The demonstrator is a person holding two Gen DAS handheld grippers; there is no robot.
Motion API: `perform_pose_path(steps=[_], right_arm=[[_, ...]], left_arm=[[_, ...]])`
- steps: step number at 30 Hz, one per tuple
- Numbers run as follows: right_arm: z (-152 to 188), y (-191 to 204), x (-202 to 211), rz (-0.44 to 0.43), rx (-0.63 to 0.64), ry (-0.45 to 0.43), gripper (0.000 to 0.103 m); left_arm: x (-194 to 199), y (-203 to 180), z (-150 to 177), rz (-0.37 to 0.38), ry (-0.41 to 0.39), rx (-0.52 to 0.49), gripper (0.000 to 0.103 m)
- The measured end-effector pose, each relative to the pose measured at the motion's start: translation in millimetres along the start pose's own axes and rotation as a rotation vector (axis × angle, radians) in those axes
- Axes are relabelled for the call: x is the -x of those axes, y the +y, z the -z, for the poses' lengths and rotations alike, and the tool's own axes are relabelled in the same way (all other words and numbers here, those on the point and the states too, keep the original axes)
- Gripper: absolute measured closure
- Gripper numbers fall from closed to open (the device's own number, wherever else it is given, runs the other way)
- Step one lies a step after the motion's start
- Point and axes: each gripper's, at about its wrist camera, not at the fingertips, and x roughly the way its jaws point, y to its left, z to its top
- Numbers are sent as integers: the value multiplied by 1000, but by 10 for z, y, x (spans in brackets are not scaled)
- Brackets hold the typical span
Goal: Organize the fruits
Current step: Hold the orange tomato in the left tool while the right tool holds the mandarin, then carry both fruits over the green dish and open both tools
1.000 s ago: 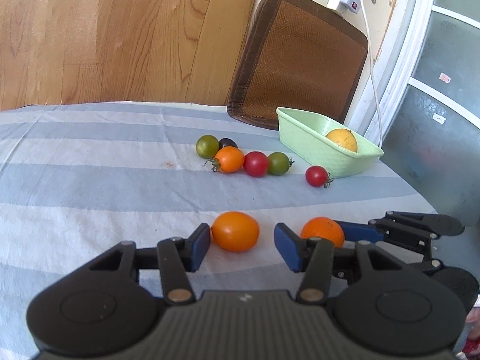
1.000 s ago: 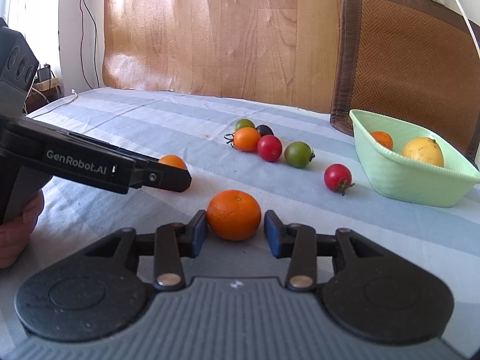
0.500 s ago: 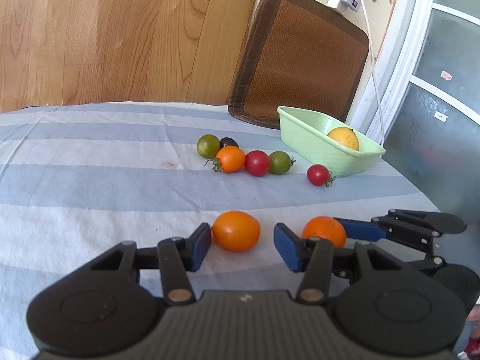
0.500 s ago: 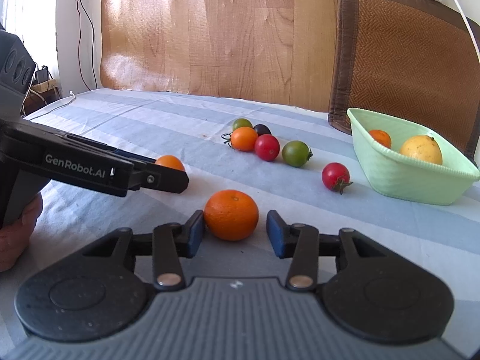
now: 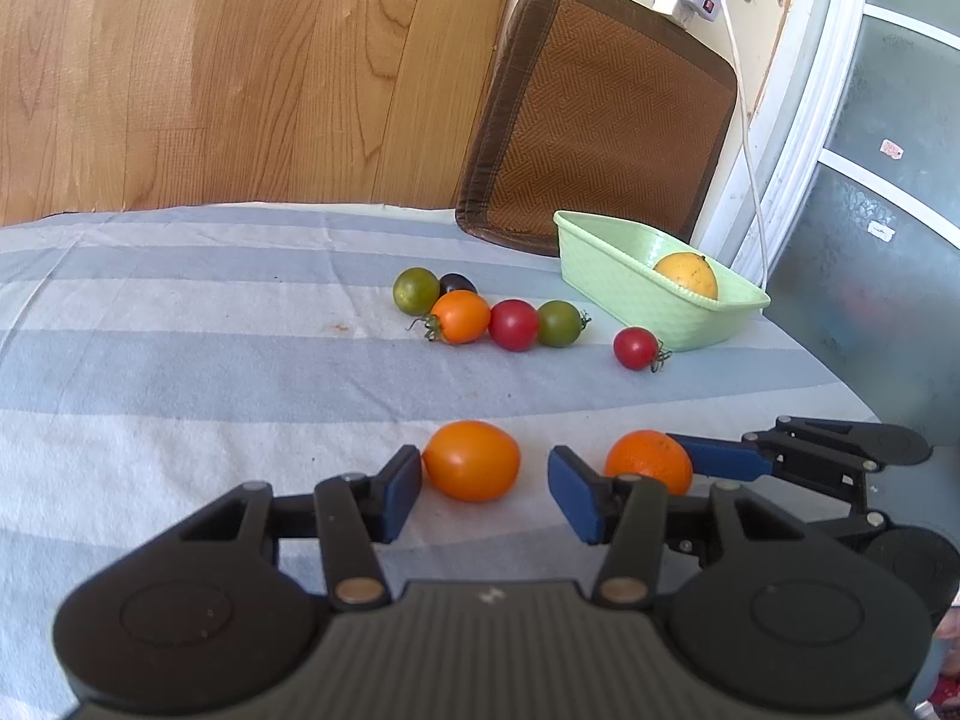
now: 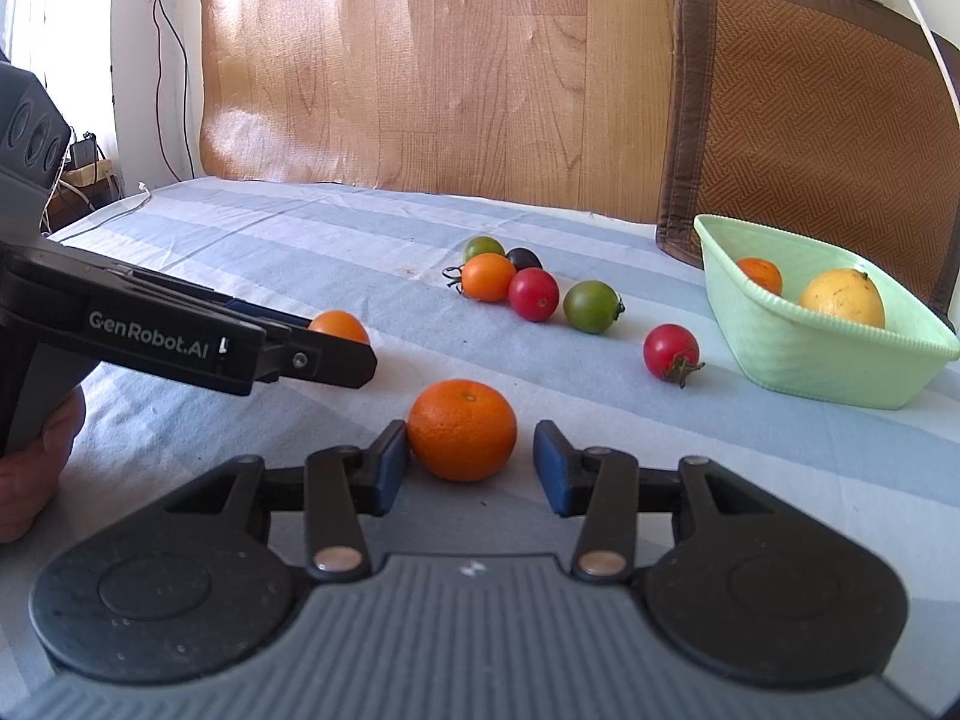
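Right wrist view: right gripper [image 6: 462,465] fingers have just been opening, mandarin [image 6: 462,429] loose between them; left gripper [image 5: 483,495] likewise parted around the orange tomato [image 5: 471,459], unpinched.

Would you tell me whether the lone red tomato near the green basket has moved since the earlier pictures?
No. The lone red tomato lies in the same spot on the striped cloth, just short of the green basket and apart from it.
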Motion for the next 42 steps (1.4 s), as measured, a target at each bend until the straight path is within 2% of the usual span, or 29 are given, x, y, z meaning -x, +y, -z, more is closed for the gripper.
perform_pose_path(steps=[8,11,13,16,18,21,24,28,33,40,42], right_arm=[[3,5,-5,4,4,-1,55],[5,10,-8,3,2,-1,55],[7,21,-4,-7,3,-4,62],[11,49,8,-7,12,-12,64],[13,9,50,-15,-13,-36,64],[-10,-132,138,-17,-66,-77,64],[-98,-375,257,48,-83,-149,64],[-247,-856,332,168,-137,-220,64],[-291,-1298,222,273,-167,-215,64],[-206,-1418,75,265,-169,-196,62],[-215,-1443,62,265,-163,-203,60]], left_arm=[[6,14,6,5,0,0,55],[7,16,7,1,-1,-4,58],[5,13,7,-9,-2,-3,66],[-1,15,-4,-8,-1,-3,68],[-10,-10,-21,-3,2,-11,68],[-55,-74,-140,48,9,11,68],[-145,-255,-405,88,-5,-2,68],[-396,-655,-839,129,-20,-58,68],[-975,-978,-1210,169,30,-61,68],[-1565,-1201,-1333,171,100,-68,67],[-1625,-1208,-1318,172,106,-63,61]])
